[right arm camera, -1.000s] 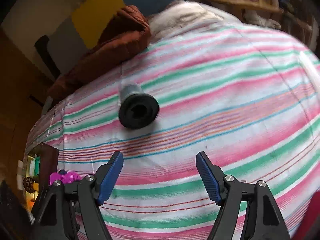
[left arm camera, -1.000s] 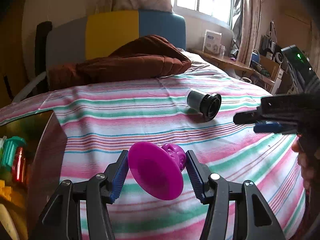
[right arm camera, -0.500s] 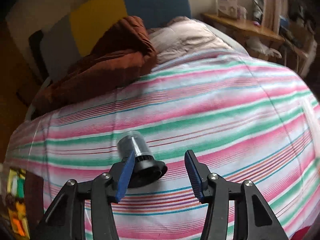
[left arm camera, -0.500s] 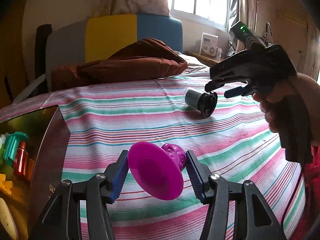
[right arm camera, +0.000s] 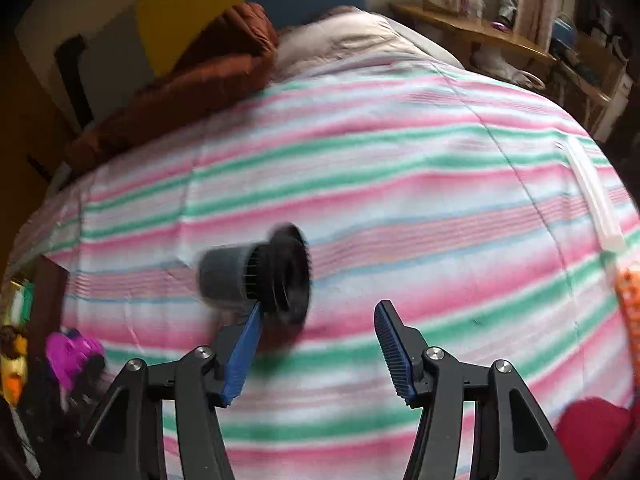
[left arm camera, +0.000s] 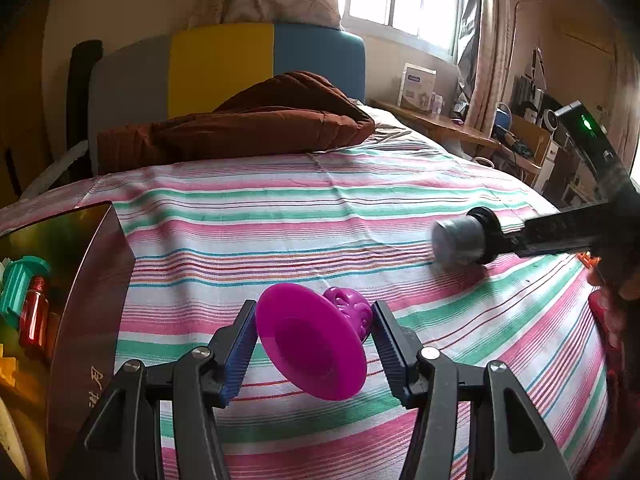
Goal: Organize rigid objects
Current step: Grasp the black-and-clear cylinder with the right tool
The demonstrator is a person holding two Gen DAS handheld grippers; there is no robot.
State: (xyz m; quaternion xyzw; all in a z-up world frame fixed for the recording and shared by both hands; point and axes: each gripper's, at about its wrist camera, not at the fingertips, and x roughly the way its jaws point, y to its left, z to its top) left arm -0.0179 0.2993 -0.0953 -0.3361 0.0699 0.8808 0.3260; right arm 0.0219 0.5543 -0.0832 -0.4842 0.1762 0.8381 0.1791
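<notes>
left gripper [left arm camera: 312,344]: blue ribbed pads clamped on a glossy magenta plastic flared piece [left arm camera: 316,344]; its lattice knob end half hidden behind the disc.
right gripper [right arm camera: 318,344]: jaws opening; a blurred black-and-grey ribbed plastic cylinder with a flared collar [right arm camera: 260,276] sits at the left pad's tip, contact unclear, nothing against the right pad.
dark glossy box [left arm camera: 84,300], cut off at left, bears pale characters too small to read.
striped pink, green and white bedsheet [left arm camera: 320,208]: open room across the middle, up to a brown quilt [left arm camera: 240,128].
</notes>
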